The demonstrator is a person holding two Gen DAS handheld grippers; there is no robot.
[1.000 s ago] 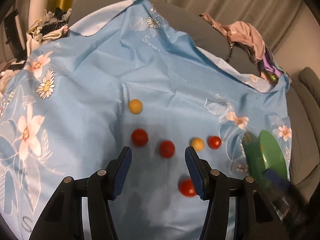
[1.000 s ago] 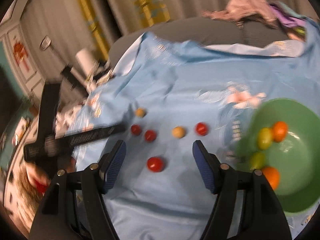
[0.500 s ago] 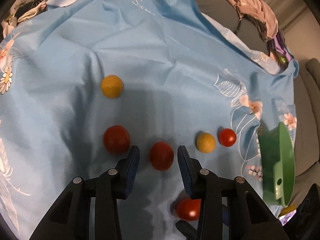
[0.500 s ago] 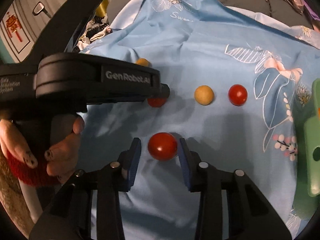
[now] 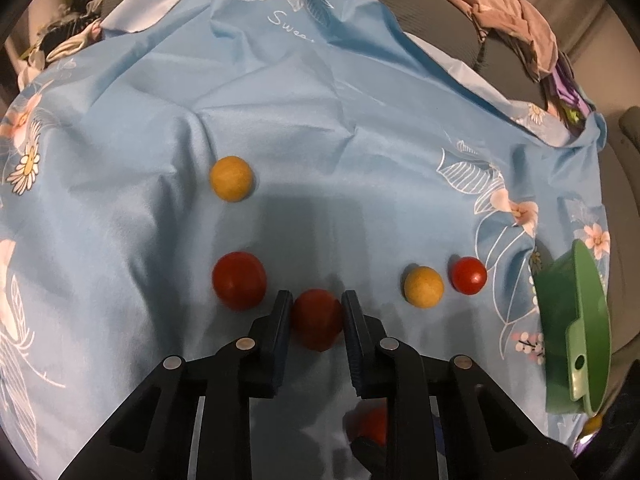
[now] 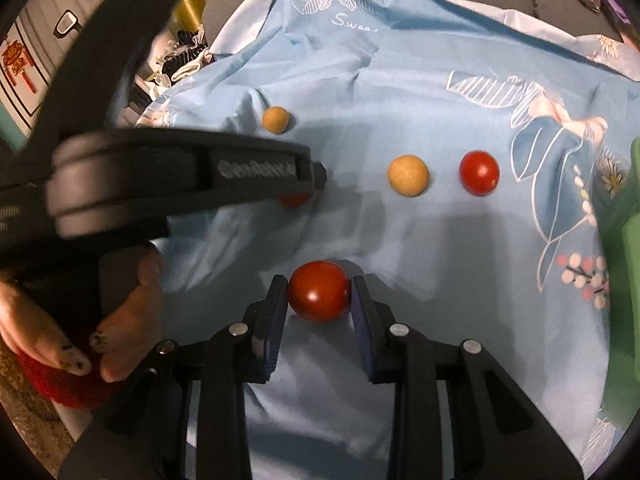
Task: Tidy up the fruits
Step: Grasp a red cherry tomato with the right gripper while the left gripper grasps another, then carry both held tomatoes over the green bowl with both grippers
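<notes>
Small round fruits lie on a blue flowered cloth (image 5: 320, 120). My left gripper (image 5: 316, 312) is shut on a red fruit (image 5: 316, 318) that rests on the cloth. Another red fruit (image 5: 239, 280) lies just left of it, and a yellow fruit (image 5: 231, 179) lies farther back. A yellow fruit (image 5: 423, 286) and a red fruit (image 5: 468, 275) lie to the right. My right gripper (image 6: 319, 294) is shut on a red fruit (image 6: 319, 296) on the cloth. The left gripper's body (image 6: 180, 176) crosses the right wrist view and hides most of its fruit.
A green bowl (image 5: 576, 332) stands at the cloth's right edge, seen side-on; its rim also shows in the right wrist view (image 6: 628, 240). Crumpled clothes (image 5: 516, 20) lie on the grey sofa behind. The person's hand (image 6: 124, 320) holds the left gripper.
Both grippers moved down to the cloth and closed from wide open, each onto a red fruit. The fruits on the cloth have not moved.
</notes>
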